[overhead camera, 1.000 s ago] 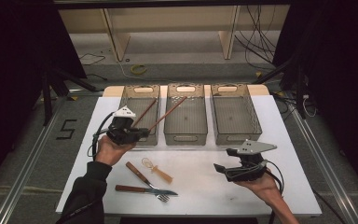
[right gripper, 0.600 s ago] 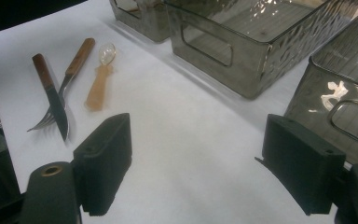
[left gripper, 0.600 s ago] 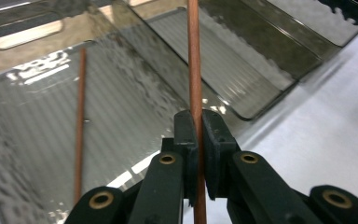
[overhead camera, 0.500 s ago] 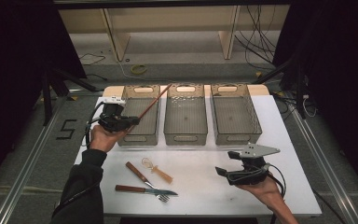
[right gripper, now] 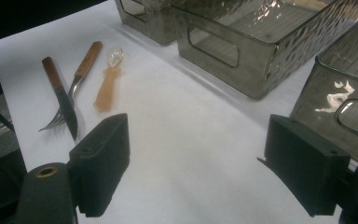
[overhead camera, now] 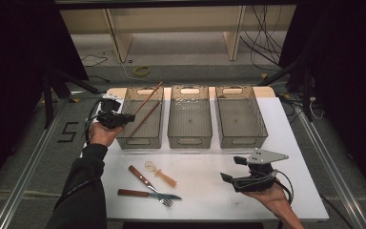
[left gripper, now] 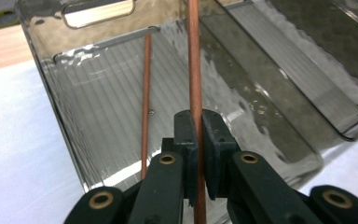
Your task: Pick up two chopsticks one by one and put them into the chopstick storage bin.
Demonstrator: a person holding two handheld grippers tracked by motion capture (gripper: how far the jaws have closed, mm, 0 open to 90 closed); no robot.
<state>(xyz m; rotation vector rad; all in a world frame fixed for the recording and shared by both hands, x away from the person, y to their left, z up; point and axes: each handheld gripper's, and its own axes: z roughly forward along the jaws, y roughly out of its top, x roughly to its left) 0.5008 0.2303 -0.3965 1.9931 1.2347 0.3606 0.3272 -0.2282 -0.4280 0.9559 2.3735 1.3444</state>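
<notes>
Over the leftmost smoky clear plastic bin point(overhead camera: 140, 119) the left gripper point(left gripper: 196, 135) clamps one slim reddish-brown wooden chopstick point(left gripper: 194, 70) — its twin point(left gripper: 145, 102) already lies inside — while knife point(overhead camera: 161, 195), fork point(overhead camera: 145, 182) and translucent amber spoon point(overhead camera: 161, 174) wait in front of that bin, near the wide-open right gripper point(right gripper: 196, 163).

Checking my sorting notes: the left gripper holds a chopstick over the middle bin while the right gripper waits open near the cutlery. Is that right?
Not quite. The chopstick clamped in the left gripper is over the left bin, where a second chopstick lies; the high view shows it. The right gripper does wait open near the cutlery.
</notes>
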